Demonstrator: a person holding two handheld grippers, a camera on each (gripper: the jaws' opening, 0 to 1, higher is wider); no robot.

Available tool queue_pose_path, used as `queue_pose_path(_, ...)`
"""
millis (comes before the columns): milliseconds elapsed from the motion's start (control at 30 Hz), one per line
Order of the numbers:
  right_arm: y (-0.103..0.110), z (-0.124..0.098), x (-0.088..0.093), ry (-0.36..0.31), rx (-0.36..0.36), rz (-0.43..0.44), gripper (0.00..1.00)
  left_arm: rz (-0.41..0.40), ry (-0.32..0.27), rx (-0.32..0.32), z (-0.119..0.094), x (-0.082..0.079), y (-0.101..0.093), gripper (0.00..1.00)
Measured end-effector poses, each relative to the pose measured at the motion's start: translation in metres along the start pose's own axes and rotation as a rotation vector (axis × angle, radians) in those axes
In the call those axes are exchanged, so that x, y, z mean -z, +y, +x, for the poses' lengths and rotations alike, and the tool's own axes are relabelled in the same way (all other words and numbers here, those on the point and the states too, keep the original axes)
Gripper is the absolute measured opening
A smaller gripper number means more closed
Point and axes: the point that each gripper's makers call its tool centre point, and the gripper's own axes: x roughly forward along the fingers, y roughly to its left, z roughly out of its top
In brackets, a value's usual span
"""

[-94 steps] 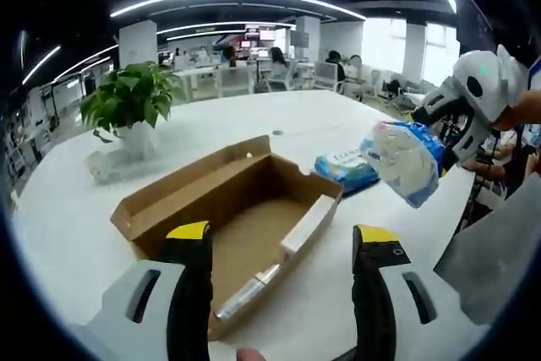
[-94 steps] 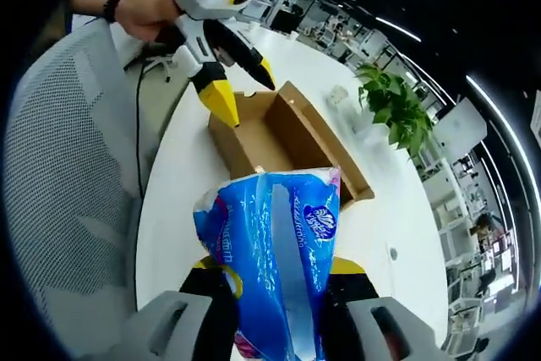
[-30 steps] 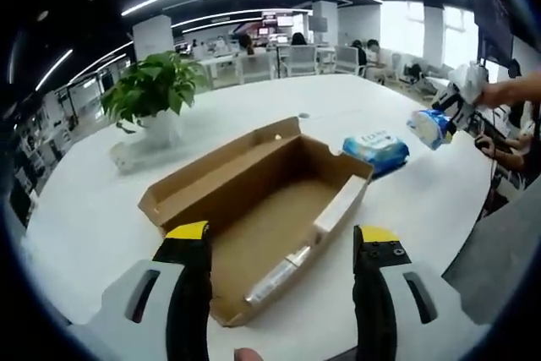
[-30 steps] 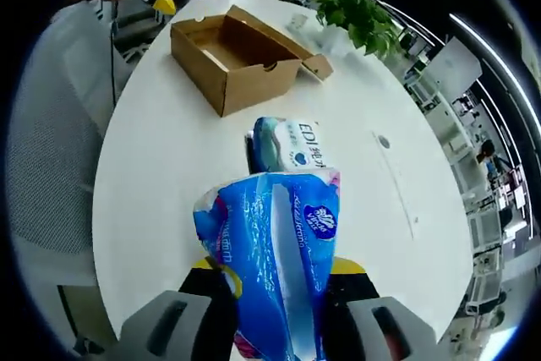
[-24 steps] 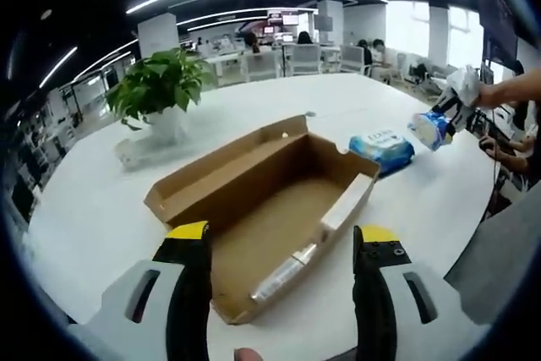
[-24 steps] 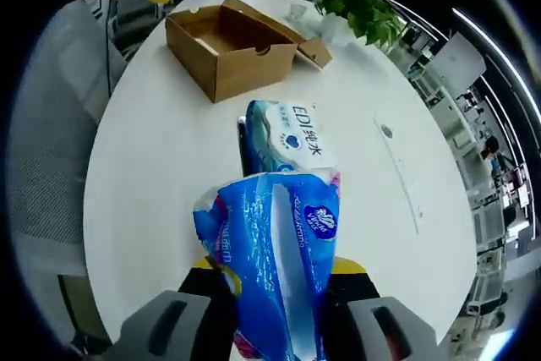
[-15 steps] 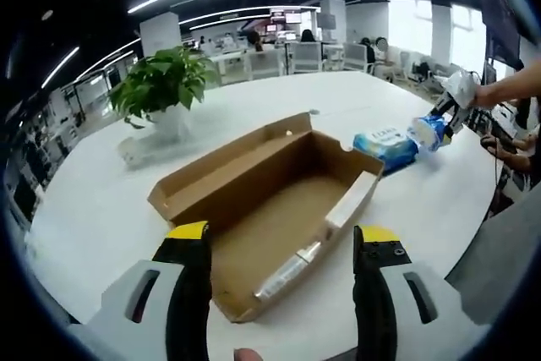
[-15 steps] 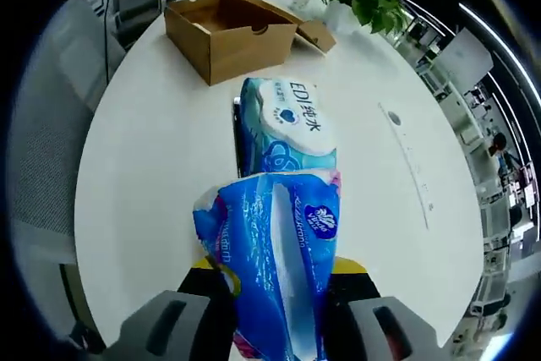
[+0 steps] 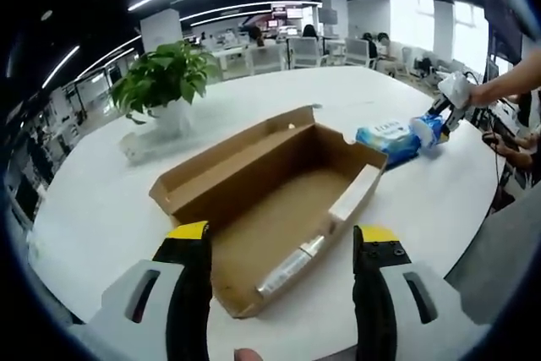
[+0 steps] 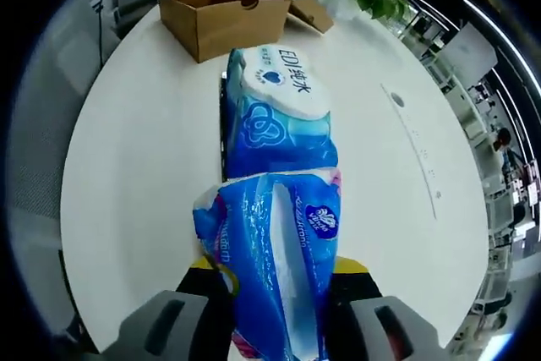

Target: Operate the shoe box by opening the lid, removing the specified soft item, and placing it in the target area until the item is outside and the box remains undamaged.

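The soft blue plastic tissue pack [image 10: 275, 251] is pinched between the jaws of the right gripper [image 10: 275, 281], whose yellow-tipped fingers [image 10: 348, 266] are pressed against its sides. The pack is out of the box and is carried low over the round white table [image 10: 144, 158], directly behind a blue-and-white wet-wipe packet [image 10: 275, 112] that lies flat there. In the left gripper view the same pack [image 9: 428, 130] is seen small at the far right, held just beside the wipe packet [image 9: 387, 139], with a person's hand behind the tool.

The open brown cardboard shoe box [image 9: 270, 200] stands well apart from the pack, its lid folded back flat on the table and no tear or crushing visible. A slim clear-wrapped item [image 9: 290, 265] rests along its inner front wall. The left gripper [image 9: 283, 247] hovers at the near end of the box with its fingers spread and nothing between them. A potted green plant [image 9: 165, 82] stands beyond the box.

The placing step is judged to be in hand: lid opened, item removed, set-down not yet done. The next move appears to call for the pack to be lowered onto bare table beside the wipe packet, then released by a gentle spreading of the jaws, with the box left untouched.
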Motion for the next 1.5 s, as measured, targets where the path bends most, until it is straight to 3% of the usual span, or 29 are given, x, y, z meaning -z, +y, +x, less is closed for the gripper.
queue_pose_path(333, 0.002, 0.014, 0.011, 0.017, -0.020, 0.015, 0.38, 0.025, 0.020, 0.003, 0.002, 0.003, -0.002, 0.66)
queue_pose_path(933, -0.002, 0.014, 0.013, 0.023, -0.015, -0.011, 0.42, 0.038, 0.028, 0.000, 0.000, 0.005, -0.004, 0.66)
queue_pose_path(1333, -0.011, 0.019, -0.009, -0.002, -0.002, -0.008, 0.43, 0.053, 0.035, 0.012, 0.001, 0.006, -0.008, 0.66)
queue_pose_path(1500, -0.012, 0.019, -0.007, 0.010, 0.003, -0.021, 0.46, 0.050, 0.032, 0.014, 0.001, 0.005, -0.008, 0.66)
